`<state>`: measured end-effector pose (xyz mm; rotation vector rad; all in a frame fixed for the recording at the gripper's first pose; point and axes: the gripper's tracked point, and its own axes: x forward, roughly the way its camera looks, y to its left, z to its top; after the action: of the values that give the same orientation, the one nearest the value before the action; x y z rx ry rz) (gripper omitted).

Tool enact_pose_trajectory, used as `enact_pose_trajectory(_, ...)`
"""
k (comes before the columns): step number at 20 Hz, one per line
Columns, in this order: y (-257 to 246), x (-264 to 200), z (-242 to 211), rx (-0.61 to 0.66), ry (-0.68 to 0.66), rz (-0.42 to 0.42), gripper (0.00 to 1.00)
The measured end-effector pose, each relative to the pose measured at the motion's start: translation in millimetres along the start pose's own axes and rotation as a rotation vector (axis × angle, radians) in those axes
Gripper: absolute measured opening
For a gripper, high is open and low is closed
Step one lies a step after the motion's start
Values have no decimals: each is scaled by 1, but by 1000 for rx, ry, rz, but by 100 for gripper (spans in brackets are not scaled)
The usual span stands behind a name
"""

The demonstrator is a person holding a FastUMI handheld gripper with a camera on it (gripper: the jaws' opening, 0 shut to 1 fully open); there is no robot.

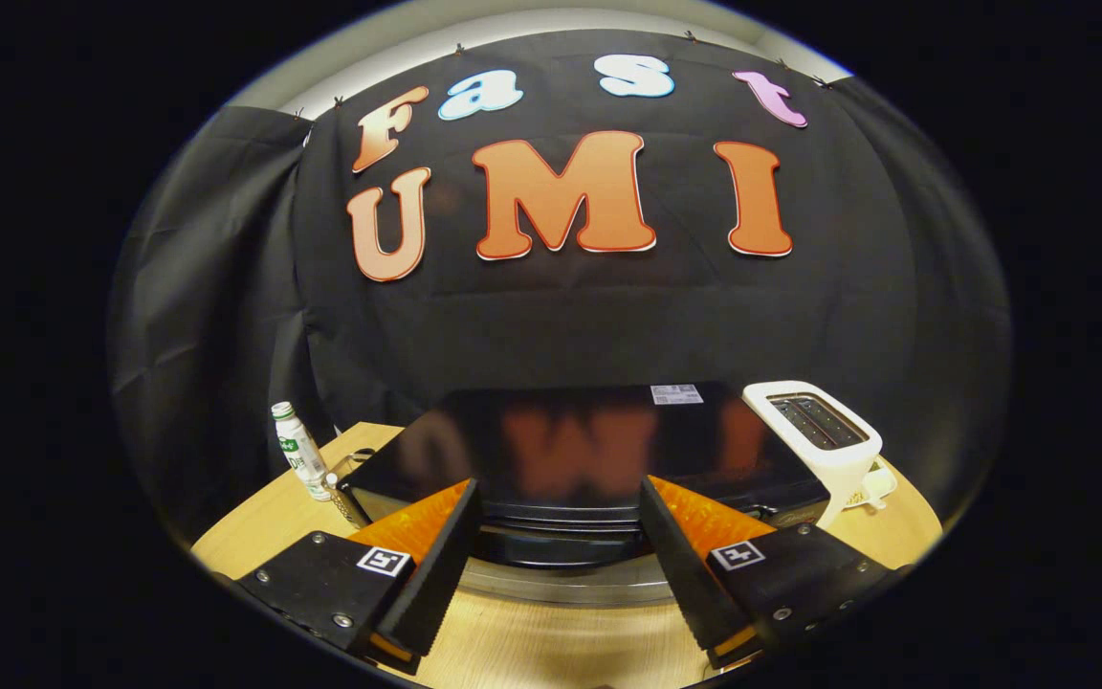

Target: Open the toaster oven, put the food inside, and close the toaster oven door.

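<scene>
Facing claw: toaster oven front, door shut | long axis crosswise | claw wide, holding nothing

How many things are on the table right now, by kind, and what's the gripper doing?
Toaster oven, black, just ahead of the fingers: 1
Pop-up toaster, white, beside the oven: 1
Bottle, white with a green cap, on the oven's other side: 1
Total: 3
The gripper is open, holding nothing.

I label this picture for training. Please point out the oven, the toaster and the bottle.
oven (570, 435): gripper view, glossy black top.
toaster (824, 431): gripper view, white top by slots.
bottle (297, 450): gripper view, label.
</scene>
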<state>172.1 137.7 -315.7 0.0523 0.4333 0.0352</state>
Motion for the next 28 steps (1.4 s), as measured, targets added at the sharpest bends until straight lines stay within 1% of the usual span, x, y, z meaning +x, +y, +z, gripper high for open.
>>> enact_pose_trajectory(1,-1,3,4,-16,-30,-13,98)
enact_pose_trajectory(4,5,1,-3,-58,-24,-36,98)
enact_pose_trajectory(5,5,-5,-4,-72,-44,-43,98)
enact_pose_trajectory(6,5,-10,-4,-65,-53,-43,99)
enact_pose_trajectory(7,8,-14,-9,-28,-45,-35,98)
enact_pose_trajectory(8,9,-17,-5,-25,-69,-26,96)
enact_pose_trajectory(9,10,-22,-11,-29,-58,-19,95)
enact_pose_trajectory(10,11,-29,-12,-35,-76,-14,94)
enact_pose_trajectory(12,13,-47,-25,-50,-62,-6,95)
enact_pose_trajectory(14,17,-67,-44,-53,-31,17,94)
enact_pose_trajectory(15,23,-78,-52,-40,-9,46,94)
enact_pose_trajectory(17,34,-88,-85,22,87,107,94)
enact_pose_trajectory(18,35,-90,-105,43,151,119,94)
enact_pose_trajectory(19,32,-90,-124,61,198,116,94)
enact_pose_trajectory(21,24,-89,-144,90,242,97,94)
enact_pose_trajectory(24,16,-89,-169,139,281,68,93)
enact_pose_trajectory(26,17,-92,-190,132,331,65,92)
enact_pose_trajectory(28,14,-95,-183,118,289,53,91)
